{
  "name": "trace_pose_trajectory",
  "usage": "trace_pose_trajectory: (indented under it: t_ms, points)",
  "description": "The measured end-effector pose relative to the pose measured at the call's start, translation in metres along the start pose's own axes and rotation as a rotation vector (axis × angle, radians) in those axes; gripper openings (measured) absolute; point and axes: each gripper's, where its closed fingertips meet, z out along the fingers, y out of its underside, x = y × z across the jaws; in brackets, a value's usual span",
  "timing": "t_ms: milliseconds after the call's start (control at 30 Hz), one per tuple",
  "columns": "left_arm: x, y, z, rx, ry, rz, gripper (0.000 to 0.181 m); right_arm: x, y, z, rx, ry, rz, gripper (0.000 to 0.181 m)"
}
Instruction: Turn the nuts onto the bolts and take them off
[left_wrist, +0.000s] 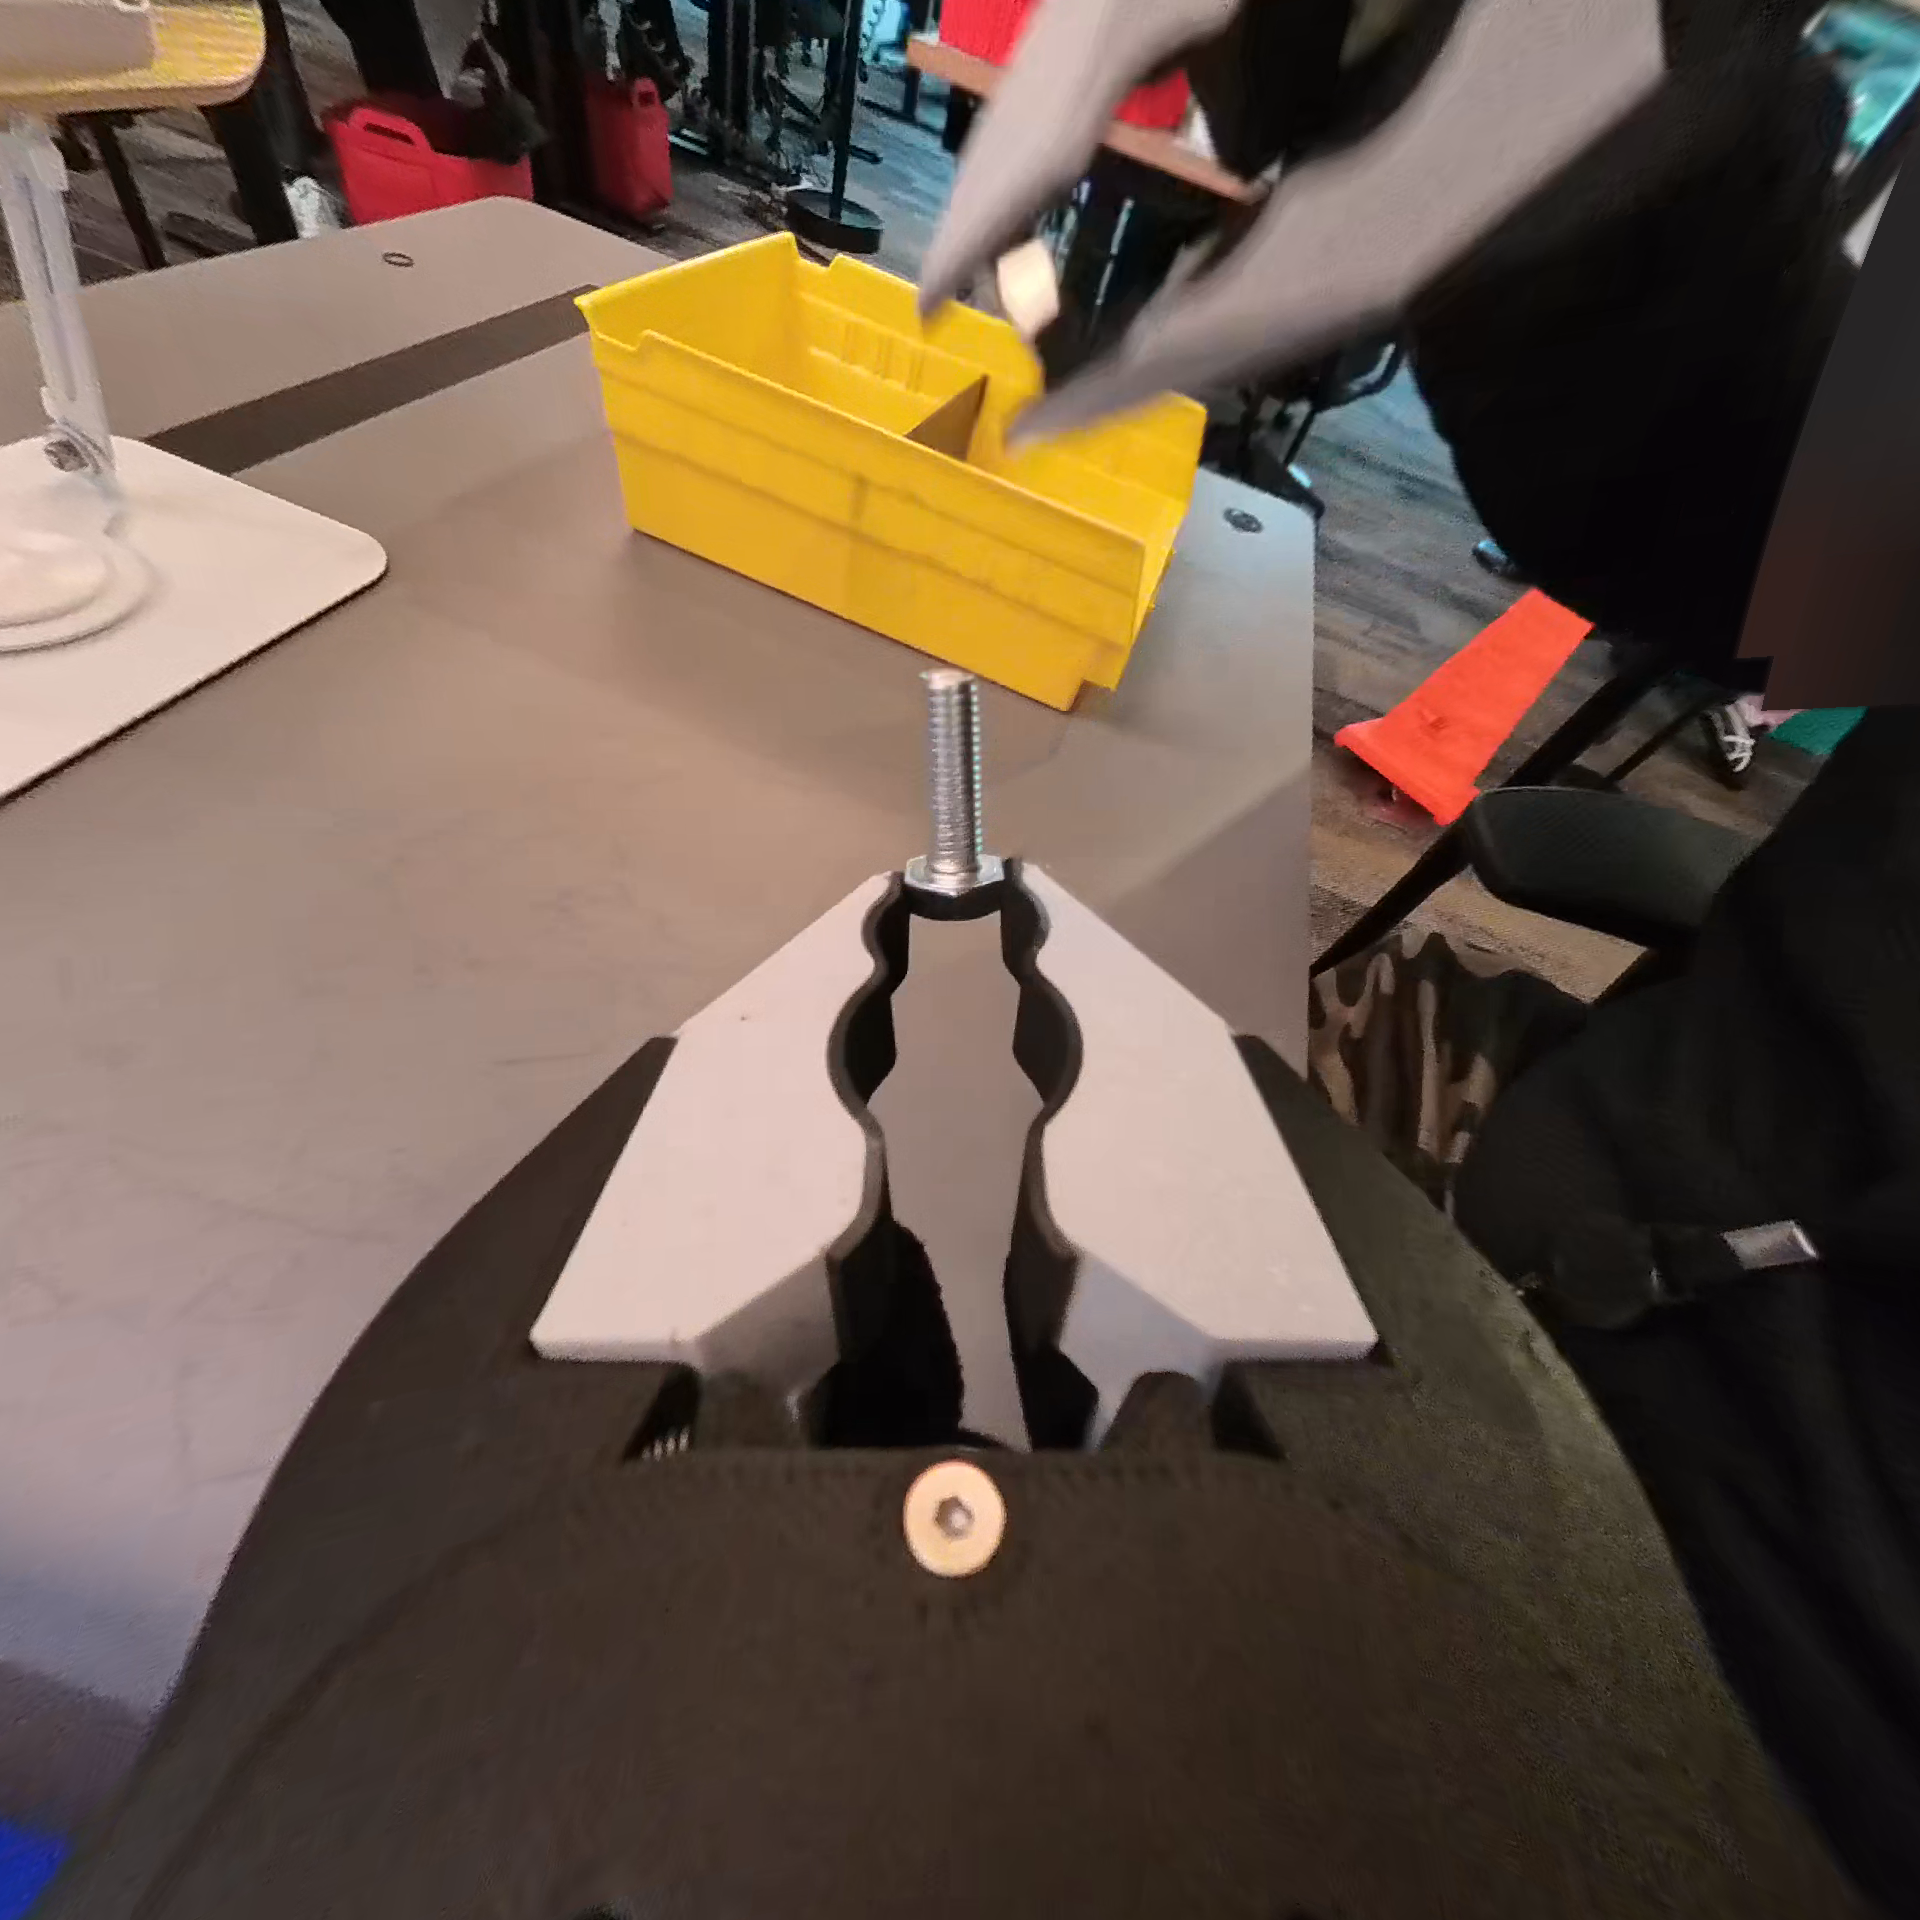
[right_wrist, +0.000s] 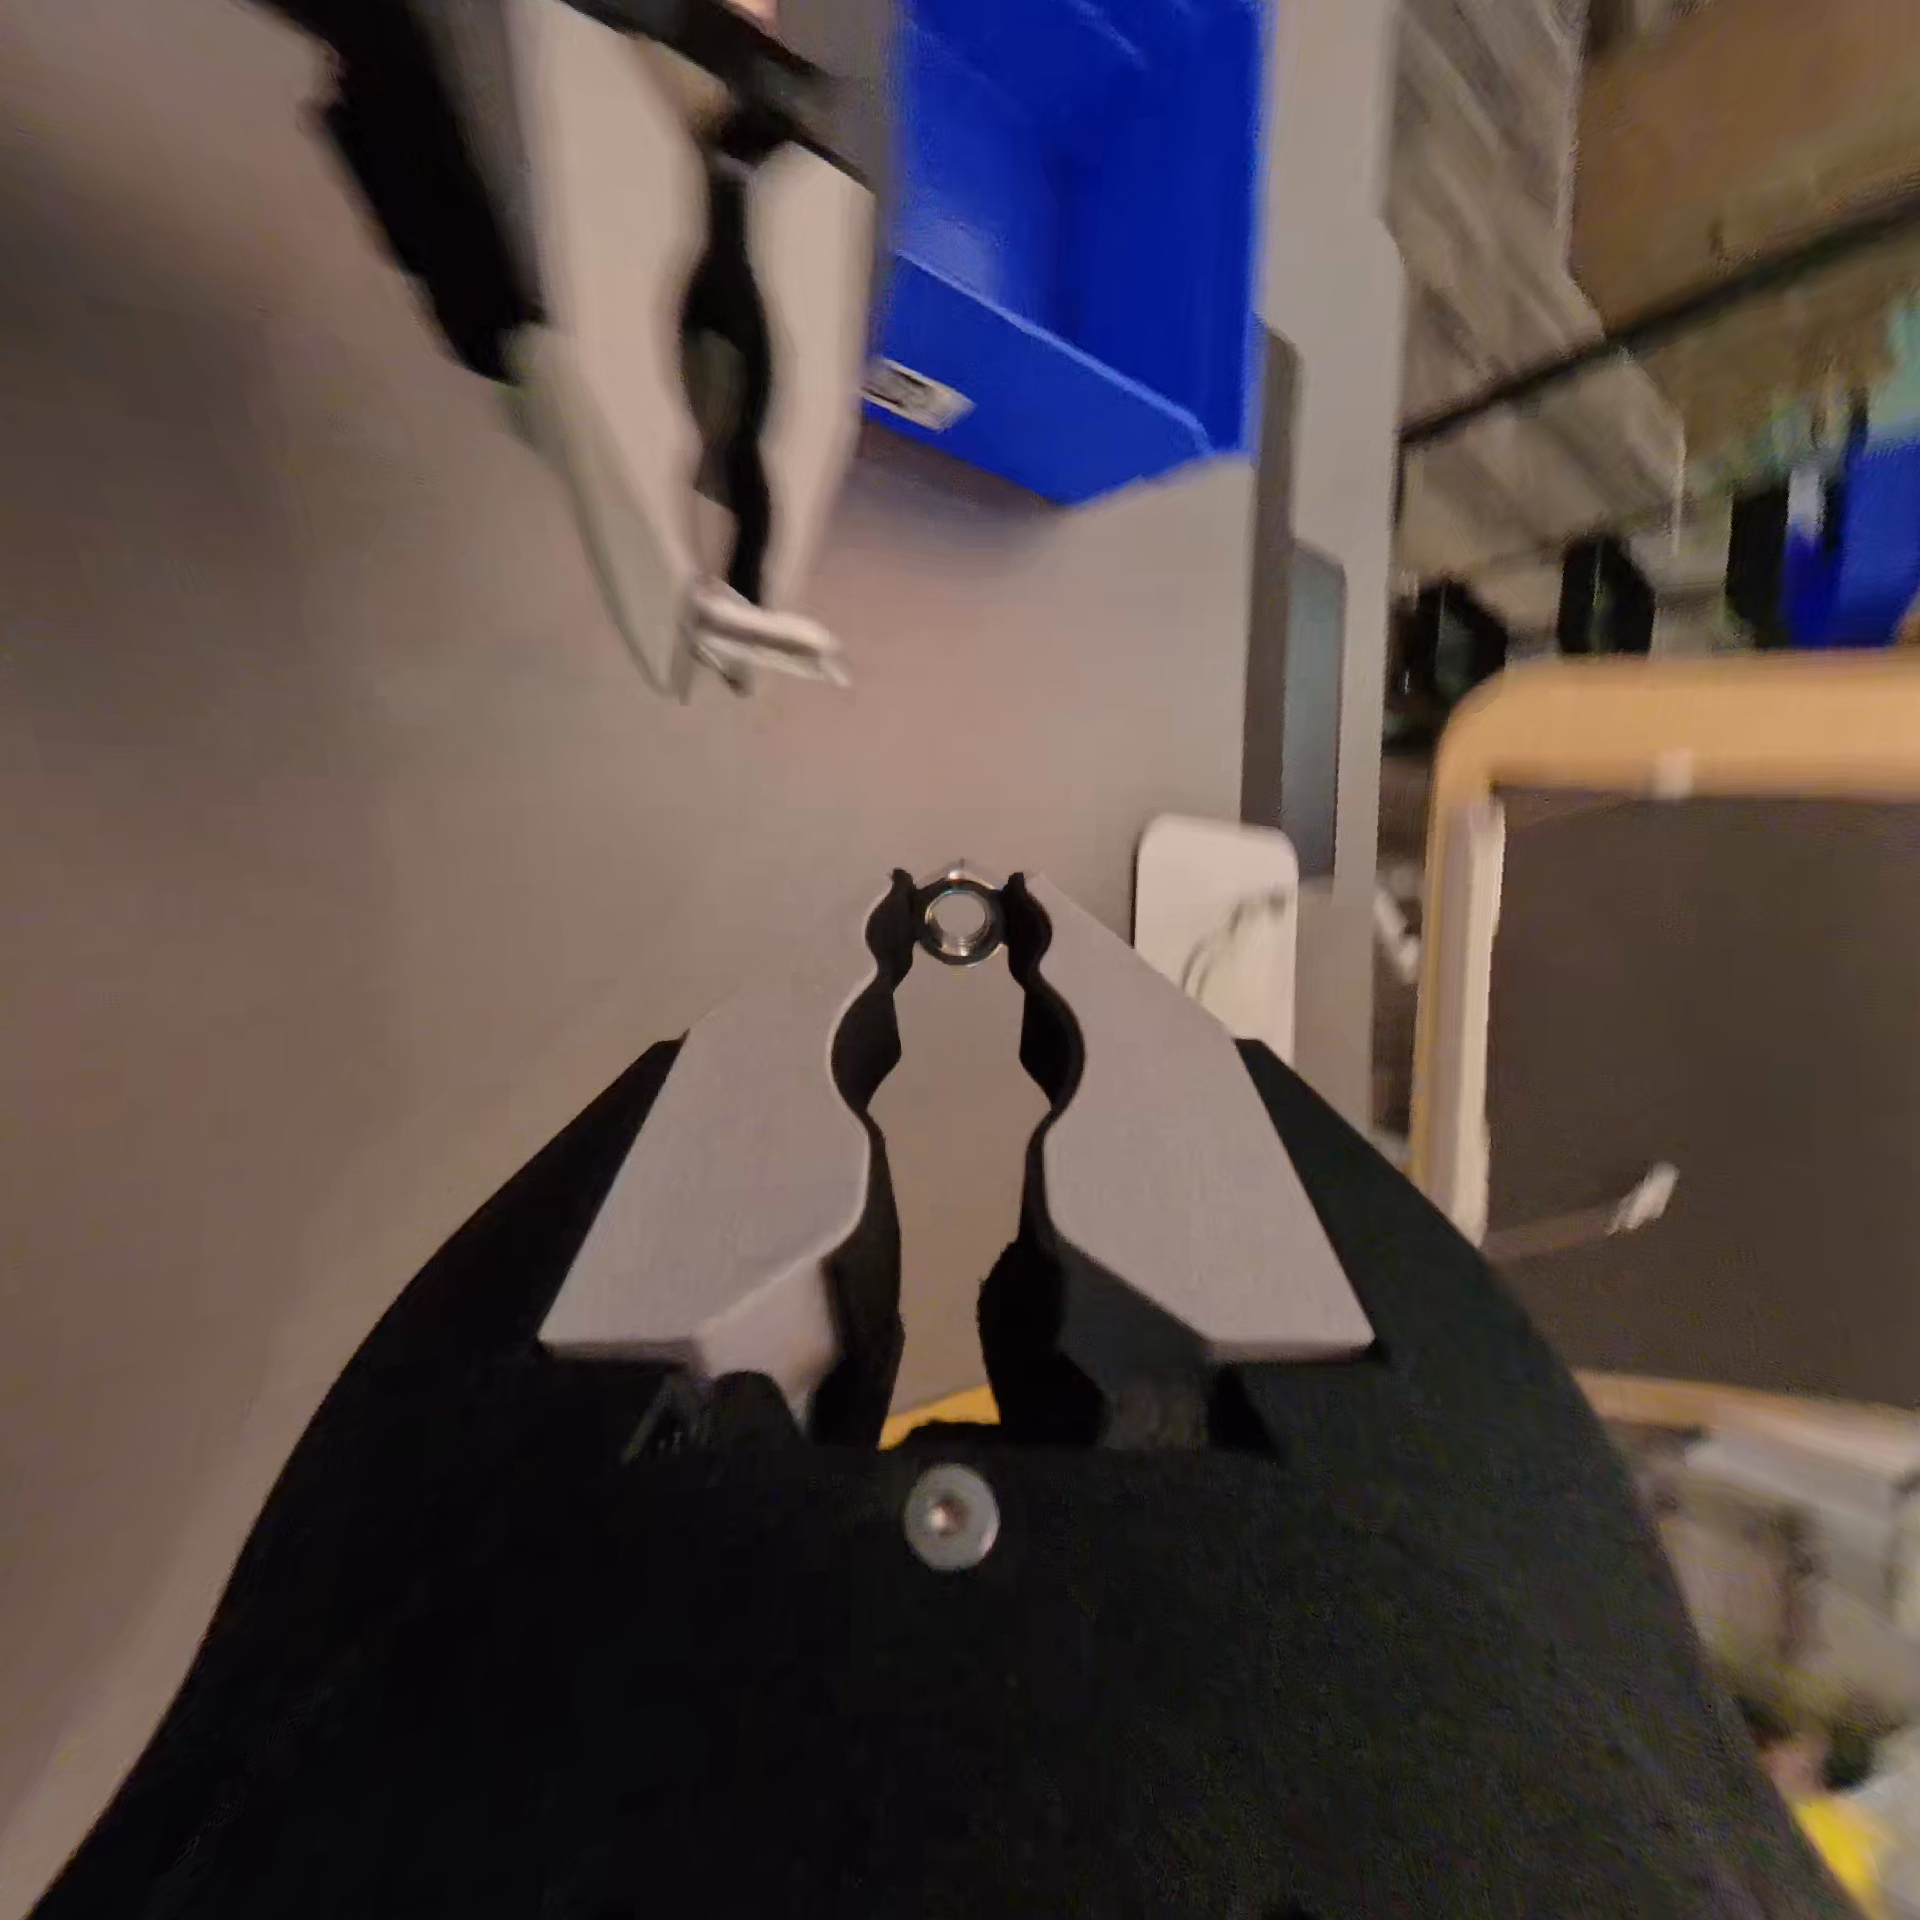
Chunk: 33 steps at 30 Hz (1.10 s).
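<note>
The bolt (left_wrist: 951, 774) stands threaded end up, its hex head clamped at the tips of the left tool (left_wrist: 953, 896). Above and beyond it, over the yellow bin (left_wrist: 883, 540) on the surface (left_wrist: 416, 883), we see the right tool (right_wrist: 961, 914) pinching the nut (right_wrist: 958, 933), bore facing its camera. We judge the step to be starting the thread: we should bring the bore square over the bolt tip, seat it lightly, then turn without tilting, to avoid cross-threading.

left wrist: low, toward yellow bin (left_wrist: 883, 499) | right wrist: down at table (right_wrist: 312, 831)
</note>
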Motion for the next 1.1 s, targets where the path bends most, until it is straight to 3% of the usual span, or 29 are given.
trace_pose_trajectory:
  t_ms: [100,167,233,333,433,600,767,933,1000,1100]
  points:
    - [-0.001,0.002,0.001,-0.017,-0.018,0.023,0.016,0.022,0.080,-0.038,-0.047,0.020,0.438,0.016]
    - [0.001,0.001,0.002,-0.013,-0.015,0.027,0.016,0.023,0.166,-0.062,-0.216,0.112,0.652,0.016]
    - [0.002,0.002,0.003,-0.022,-0.019,0.038,0.016,0.001,0.234,-0.082,-0.367,0.129,0.824,0.016]
    - [0.004,0.001,0.006,-0.022,-0.016,0.039,0.016,-0.041,0.285,-0.085,-0.444,0.040,1.004,0.016]
    - [0.006,0.001,0.009,-0.032,-0.014,0.045,0.016,-0.086,0.330,-0.068,-0.606,-0.059,1.082,0.016]
    - [0.008,0.001,0.011,-0.041,-0.020,0.054,0.016,-0.129,0.371,-0.040,-0.717,-0.152,1.139,0.016]
    - [0.009,0.004,0.015,-0.044,-0.012,0.048,0.016,-0.134,0.377,-0.040,-0.716,-0.176,1.178,0.025]
    - [0.010,0.004,0.017,-0.034,-0.001,0.039,0.016,-0.098,0.351,-0.068,-0.650,-0.067,1.139,0.034]
    - [0.011,0.004,0.018,-0.029,0.003,0.037,0.016,-0.073,0.314,-0.075,-0.550,-0.023,1.072,0.025]
    - [0.016,0.001,0.020,-0.008,0.017,0.034,0.016,-0.033,0.201,-0.068,-0.158,-0.045,0.927,0.028]
